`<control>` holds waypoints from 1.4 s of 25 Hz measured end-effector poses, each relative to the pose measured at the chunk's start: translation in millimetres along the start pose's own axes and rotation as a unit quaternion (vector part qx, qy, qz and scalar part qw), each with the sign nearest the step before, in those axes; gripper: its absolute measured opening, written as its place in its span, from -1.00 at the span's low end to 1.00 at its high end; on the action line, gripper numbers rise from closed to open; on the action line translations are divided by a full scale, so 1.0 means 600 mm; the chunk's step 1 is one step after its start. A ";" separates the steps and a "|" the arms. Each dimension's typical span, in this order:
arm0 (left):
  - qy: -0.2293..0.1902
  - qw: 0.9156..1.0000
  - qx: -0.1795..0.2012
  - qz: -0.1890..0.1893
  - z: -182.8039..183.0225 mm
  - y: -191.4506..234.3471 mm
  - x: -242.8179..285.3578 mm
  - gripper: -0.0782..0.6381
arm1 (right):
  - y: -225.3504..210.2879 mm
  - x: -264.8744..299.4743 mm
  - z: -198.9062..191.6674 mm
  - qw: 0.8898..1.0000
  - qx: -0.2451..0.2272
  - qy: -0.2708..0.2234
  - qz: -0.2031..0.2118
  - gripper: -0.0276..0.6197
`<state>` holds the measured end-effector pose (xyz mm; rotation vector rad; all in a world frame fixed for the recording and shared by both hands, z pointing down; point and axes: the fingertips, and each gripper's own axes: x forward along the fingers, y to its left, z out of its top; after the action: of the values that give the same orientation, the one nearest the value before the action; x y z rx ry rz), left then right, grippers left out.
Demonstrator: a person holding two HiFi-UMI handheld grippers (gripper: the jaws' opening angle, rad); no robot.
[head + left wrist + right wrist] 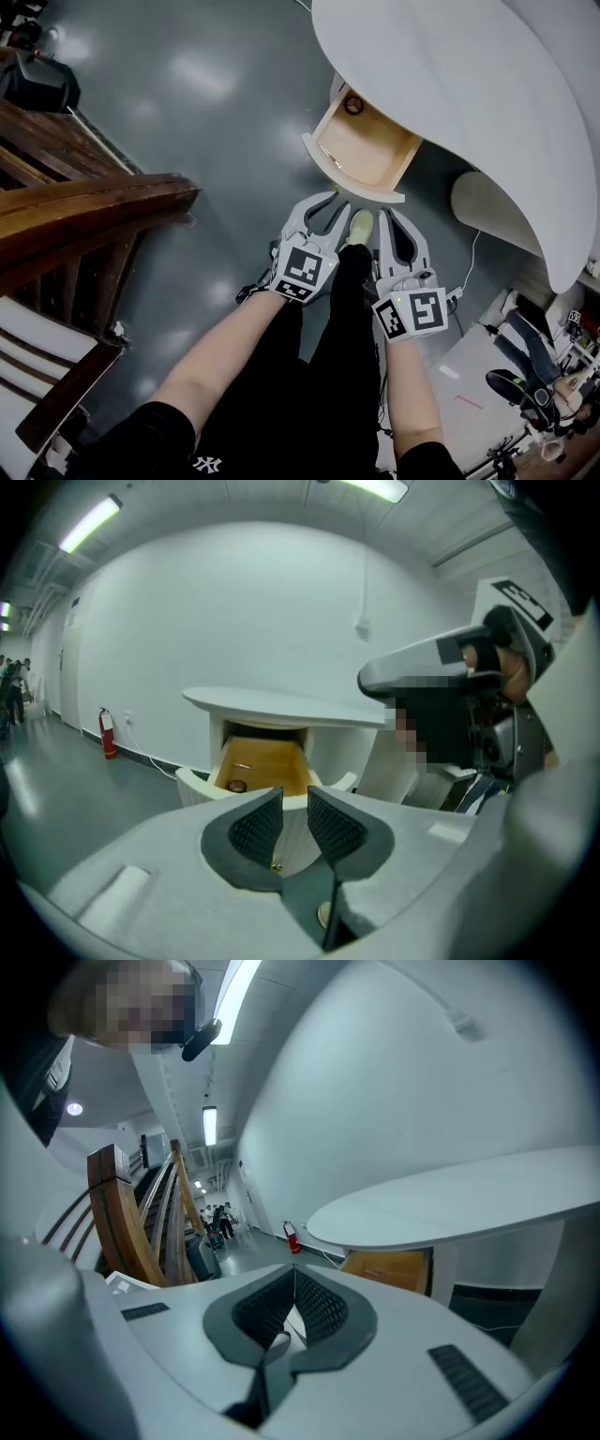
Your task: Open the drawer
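The wooden drawer point(366, 150) stands pulled out from under the white curved tabletop point(469, 94), its white ribbed front point(352, 185) facing me. A small round thing point(353, 105) lies inside it at the back. Both grippers hang in the air short of the drawer front, touching nothing. My left gripper point(325, 204) is open, with a clear gap and nothing between the pads point(253, 825). The open drawer point(258, 766) shows straight beyond the left gripper point(294, 801). My right gripper point(392, 217) is shut and empty. In its own view the right gripper point(294, 1274) has its tips meeting, the drawer point(389, 1269) to its right.
A wooden stair rail point(84, 206) fills the left side. My green shoe point(361, 227) is on the grey floor below the drawer. A white cable point(469, 262) runs by the table's base. A red fire extinguisher point(109, 733) stands at the far wall. Another person point(441, 733) with gear stands right of the table.
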<state>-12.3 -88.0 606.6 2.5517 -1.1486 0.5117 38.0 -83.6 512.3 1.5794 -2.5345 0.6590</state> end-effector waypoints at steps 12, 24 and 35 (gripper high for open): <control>-0.065 0.998 0.011 -0.019 0.245 -0.045 -0.100 -0.71 | 0.044 -0.050 0.153 0.999 -0.023 -0.034 0.006 -0.87; -0.111 0.993 0.021 -0.037 0.428 -0.086 -0.170 -0.74 | 0.086 -0.103 0.313 0.995 -0.056 -0.086 0.011 -0.87; -0.166 0.984 0.035 -0.044 0.571 -0.120 -0.221 -0.74 | 0.106 -0.146 0.422 0.990 -0.066 -0.124 0.010 -0.87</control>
<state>28.6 -93.8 234.4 2.8100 -1.1289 0.1071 61.9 -87.4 238.0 1.6851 -2.7047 0.3031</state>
